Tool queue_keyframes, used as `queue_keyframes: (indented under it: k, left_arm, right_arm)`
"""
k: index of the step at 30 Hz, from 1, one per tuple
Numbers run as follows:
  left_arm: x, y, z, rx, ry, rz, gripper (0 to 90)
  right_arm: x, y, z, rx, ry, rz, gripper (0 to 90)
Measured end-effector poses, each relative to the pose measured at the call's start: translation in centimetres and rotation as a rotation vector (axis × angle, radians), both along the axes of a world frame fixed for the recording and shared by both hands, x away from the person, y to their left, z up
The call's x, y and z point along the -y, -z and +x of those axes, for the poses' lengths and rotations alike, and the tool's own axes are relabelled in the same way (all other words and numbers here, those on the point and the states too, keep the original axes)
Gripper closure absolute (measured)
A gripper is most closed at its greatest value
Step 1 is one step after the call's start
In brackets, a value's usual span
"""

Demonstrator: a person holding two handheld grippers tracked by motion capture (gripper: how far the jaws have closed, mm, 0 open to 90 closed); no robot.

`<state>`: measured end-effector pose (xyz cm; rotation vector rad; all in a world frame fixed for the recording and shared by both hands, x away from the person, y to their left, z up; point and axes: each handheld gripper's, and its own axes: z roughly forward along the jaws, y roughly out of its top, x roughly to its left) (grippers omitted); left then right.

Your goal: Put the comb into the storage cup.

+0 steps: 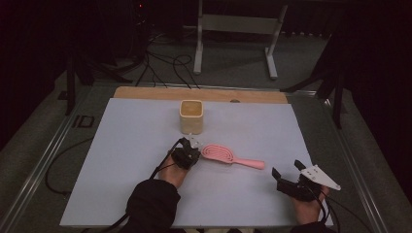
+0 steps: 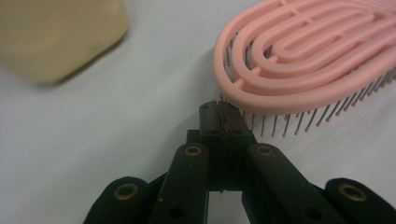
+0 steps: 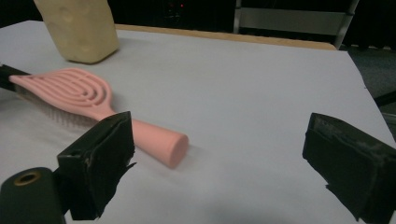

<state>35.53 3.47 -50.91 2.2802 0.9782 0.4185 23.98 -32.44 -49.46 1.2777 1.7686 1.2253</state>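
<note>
Left gripper [image 2: 224,122] closed, seemingly empty, beside pink hairbrush [image 1: 228,156]; right gripper [image 3: 224,163] wide open, empty

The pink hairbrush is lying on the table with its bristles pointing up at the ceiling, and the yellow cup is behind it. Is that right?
Not quite. The pink hairbrush lies with its bristles pointing down at the table, not up; the left gripper view shows them under its looped back. The rest is right: it lies on the table, and the yellow cup stands behind it.
</note>
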Motion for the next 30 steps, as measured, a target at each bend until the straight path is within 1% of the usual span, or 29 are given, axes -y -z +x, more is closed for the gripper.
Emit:
queue_keyframes:
  k: [8, 10, 15, 18, 23, 26, 30]
  left_arm:
    - [3.3, 0.5, 1.8, -0.004, 0.005, -0.002, 89.9]
    - [3.9, 0.7, 2.2, -0.005, 0.008, 0.004, 89.9]
    - [4.6, 0.8, 3.1, -0.003, -0.007, -0.004, 89.9]
    - [4.8, 0.7, 3.5, -0.004, -0.017, -0.009, 89.9]
    - [4.5, 0.6, 3.5, 0.002, -0.025, -0.009, 89.9]
    - [3.9, 0.2, 3.3, 0.022, -0.040, -0.025, 89.7]
    - [2.8, -0.3, 2.8, 0.049, -0.039, -0.055, 87.2]
  right_arm:
    - [0.2, 0.0, 0.0, 0.005, 0.000, 0.002, 8.7]
    - [0.2, -0.1, 0.0, 0.004, 0.002, 0.005, 8.7]
    - [0.2, 0.0, 0.1, 0.006, 0.001, 0.002, 8.7]
    - [0.2, 0.0, 0.1, 0.008, 0.000, 0.004, 8.7]
    - [0.3, 0.0, 0.1, 0.009, 0.002, 0.007, 8.7]
    - [0.3, 0.0, 0.1, 0.007, 0.003, 0.008, 8.7]
    - [0.3, 0.0, 0.1, 0.006, 0.003, 0.008, 8.7]
